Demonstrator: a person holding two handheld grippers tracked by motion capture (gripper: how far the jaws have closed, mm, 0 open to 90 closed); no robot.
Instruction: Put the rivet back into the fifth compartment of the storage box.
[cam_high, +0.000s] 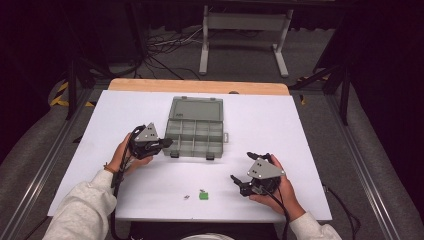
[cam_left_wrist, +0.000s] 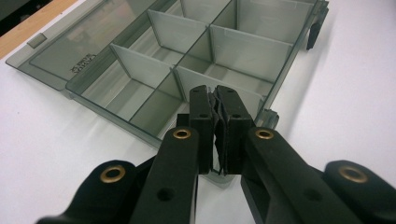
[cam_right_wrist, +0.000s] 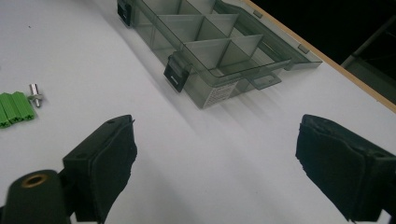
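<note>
Left gripper (cam_high: 166, 143) at the box (cam_high: 195, 131), jaws pressed together at the near left corner wall; whether the wall is pinched between the pads cannot be told, since the jaws meet right over the rim in the left gripper view. Box (cam_left_wrist: 187, 65) open on the white surface (cam_high: 280, 120), lid laid flat behind, dividers forming bare compartments, two dark latches on the near wall. Right gripper (cam_high: 241, 183) held apart from the box, low over the surface near its front right, jaws spread wide with nothing between the pads. Green block (cam_high: 203, 195) near the front edge, between the two hands, well clear of the box; small metal pin (cam_right_wrist: 35, 94) just beside the green block (cam_right_wrist: 16, 108). Box (cam_right_wrist: 210, 42) also seen beyond the right gripper's jaws.
</note>
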